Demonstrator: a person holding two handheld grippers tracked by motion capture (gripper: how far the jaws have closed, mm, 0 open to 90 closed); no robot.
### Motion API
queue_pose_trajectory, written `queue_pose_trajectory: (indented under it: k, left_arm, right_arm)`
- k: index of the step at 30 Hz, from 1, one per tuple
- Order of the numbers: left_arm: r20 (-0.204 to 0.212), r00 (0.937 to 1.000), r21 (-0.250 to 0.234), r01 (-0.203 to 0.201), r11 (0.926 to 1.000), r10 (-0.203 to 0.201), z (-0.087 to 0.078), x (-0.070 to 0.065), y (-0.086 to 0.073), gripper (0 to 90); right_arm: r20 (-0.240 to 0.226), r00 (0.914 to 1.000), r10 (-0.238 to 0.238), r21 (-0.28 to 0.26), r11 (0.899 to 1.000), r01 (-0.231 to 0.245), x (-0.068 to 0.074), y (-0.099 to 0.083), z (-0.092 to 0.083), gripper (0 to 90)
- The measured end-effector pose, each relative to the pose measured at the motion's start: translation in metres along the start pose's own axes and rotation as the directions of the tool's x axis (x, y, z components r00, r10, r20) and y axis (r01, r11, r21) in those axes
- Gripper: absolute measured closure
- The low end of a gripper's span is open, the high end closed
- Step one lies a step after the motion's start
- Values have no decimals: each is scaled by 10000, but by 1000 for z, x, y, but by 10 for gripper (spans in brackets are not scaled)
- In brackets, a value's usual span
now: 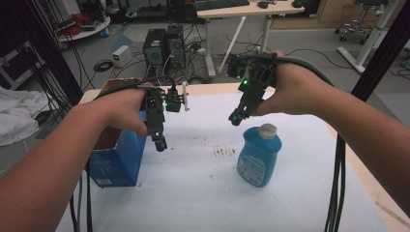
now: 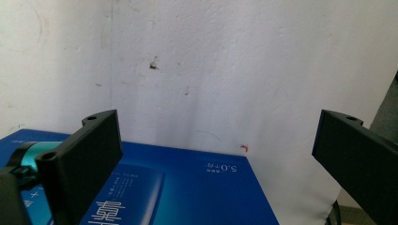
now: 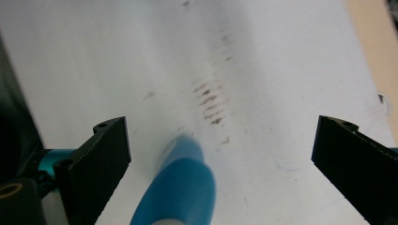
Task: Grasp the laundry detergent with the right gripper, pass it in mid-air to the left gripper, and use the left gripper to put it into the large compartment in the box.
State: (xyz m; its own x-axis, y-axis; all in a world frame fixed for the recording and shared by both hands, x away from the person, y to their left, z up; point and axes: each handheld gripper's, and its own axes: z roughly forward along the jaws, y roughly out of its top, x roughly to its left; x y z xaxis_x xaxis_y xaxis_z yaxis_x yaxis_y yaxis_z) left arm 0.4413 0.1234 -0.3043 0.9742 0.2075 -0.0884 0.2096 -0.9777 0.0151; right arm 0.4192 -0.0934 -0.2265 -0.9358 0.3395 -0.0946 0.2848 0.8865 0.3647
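A blue detergent bottle (image 1: 258, 157) with a white cap stands upright on the white table, right of centre. My right gripper (image 1: 235, 117) hovers just above and to the left of its cap. In the right gripper view the gripper (image 3: 220, 159) is open, and the blurred bottle (image 3: 180, 190) rises between the jaws, nearer the left one. A blue box (image 1: 116, 157) with an open cardboard top stands at the table's left. My left gripper (image 1: 159, 143) hangs at its right side. Seen in the left gripper view, this gripper (image 2: 216, 154) is open above the box's printed face (image 2: 187, 187).
Dark smudges (image 1: 223, 152) mark the white table cover (image 1: 193, 193) between box and bottle. A bare wooden edge (image 1: 372, 193) runs down the right side. Cables (image 1: 333, 193) trail from both grippers. Computer towers (image 1: 162, 46) and a desk stand on the floor beyond.
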Motion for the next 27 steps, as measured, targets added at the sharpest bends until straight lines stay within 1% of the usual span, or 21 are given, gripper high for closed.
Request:
queue_pose_trajectory:
  k: [1, 3, 5, 6, 7, 8, 10, 12, 14, 15, 16, 18, 19, 20, 21, 22, 25, 27]
  left_arm:
    - [15, 10000, -2, -3, 10000, 3, 0, 0, 0, 18]
    - [-11, 10000, -13, -20, 10000, 20, 0, 0, 1, 18]
    - [-23, 10000, 39, -39, 10000, 39, 1, 0, 1, 18]
    - [-29, 10000, 55, -47, 10000, 47, 1, -1, 1, 18]
    - [-29, 10000, 55, -47, 10000, 47, 1, -1, 1, 18]
    - [-51, 10000, 40, -85, 10000, 85, 1, -1, 1, 18]
    - [-28, 10000, 71, -76, 9999, 77, 0, -1, 1, 18]
    - [-27, 10000, 55, -47, 10000, 47, 0, -2, 1, 18]
    - [-47, 10000, 41, -59, 10000, 59, 0, -2, 1, 18]
    - [-62, 9999, 64, -132, 9999, 132, 0, -2, 1, 18]
    - [-62, 9999, 76, -120, 9999, 121, 0, -2, 2, 18]
    - [-56, 9999, 116, -133, 9998, 133, 0, -3, 2, 18]
    - [-53, 9999, 121, -124, 9999, 125, 0, -3, 3, 18]
    - [-53, 9999, 121, -124, 9999, 125, 0, -3, 3, 18]
    - [-52, 9998, 150, -173, 9997, 174, 0, -4, 3, 18]
    - [-73, 9998, 165, -194, 9997, 196, 1, -5, 4, 18]
    - [-85, 9996, 160, -268, 9995, 270, 1, -6, 5, 18]
    - [-92, 9996, 163, -278, 9995, 279, 0, -8, 6, 18]
  right_arm:
    - [91, 9993, 364, -283, 9989, -362, -4, -3, -1, 39]
    - [290, 9952, 939, -828, 9924, -912, -10, -10, -4, 39]
    - [514, 9880, 1459, -1285, 9820, -1384, -15, -18, -7, 39]
    - [570, 9836, 1714, -1512, 9753, -1612, -17, -22, -9, 39]
    - [570, 9836, 1714, -1512, 9753, -1612, -17, -22, -9, 39]
    - [683, 9743, 2146, -1955, 9605, -1979, -20, -32, -13, 39]
    - [662, 9675, 2441, -2356, 9460, -2226, -22, -44, -17, 39]
    - [813, 9610, 2644, -2673, 9346, -2345, -23, -58, -20, 38]
    - [807, 9558, 2828, -2896, 9242, -2490, -22, -73, -21, 38]
    - [810, 9528, 2928, -3010, 9184, -2566, -21, -80, -21, 39]
    - [735, 9514, 2991, -3133, 9126, -2627, -21, -87, -22, 39]
    - [692, 9451, 3193, -3344, 9000, -2796, -18, -100, -25, 38]
    - [571, 9463, 3183, -3458, 8954, -2803, -17, -106, -26, 38]
    - [555, 9470, 3164, -3594, 8912, -2767, -15, -112, -28, 38]
    - [555, 9470, 3164, -3594, 8912, -2767, -15, -112, -28, 38]
    - [612, 9485, 3107, -3735, 8884, -2669, -10, -124, -29, 38]
    - [603, 9439, 3245, -4090, 8707, -2732, -2, -141, -30, 37]
    - [560, 9448, 3229, -4284, 8625, -2694, 3, -151, -29, 37]
